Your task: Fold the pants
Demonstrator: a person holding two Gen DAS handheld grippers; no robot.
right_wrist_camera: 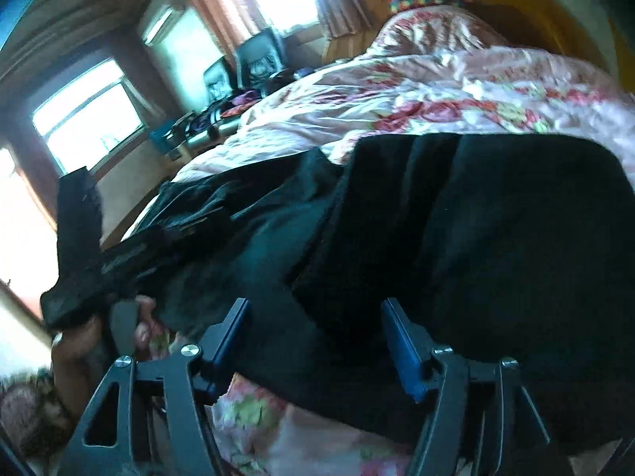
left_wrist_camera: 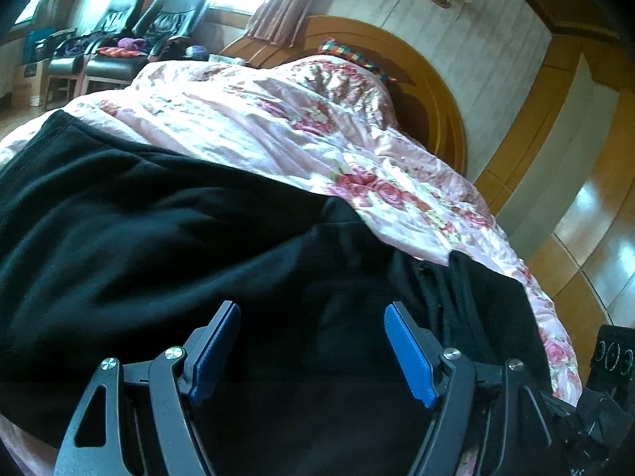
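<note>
On the floral quilt [left_wrist_camera: 278, 127], both tongs [left_wrist_camera: 313, 341] [right_wrist_camera: 317, 337] gape wide over black pants [left_wrist_camera: 158, 218], seemingly not gripping.

Each camera looked forward along its own jaws from low and close over the bed [left_wrist_camera: 278, 119], facing the wooden headboard [left_wrist_camera: 436, 111]. The left wrist view sat near the black pants [left_wrist_camera: 158, 238], tilted so the wall leaned right. The right wrist view was blurred and showed the left gripper [right_wrist_camera: 119, 261]. Both views shared the pants, floral quilt, headboard and the black chairs [left_wrist_camera: 151, 27] by the window.
</note>
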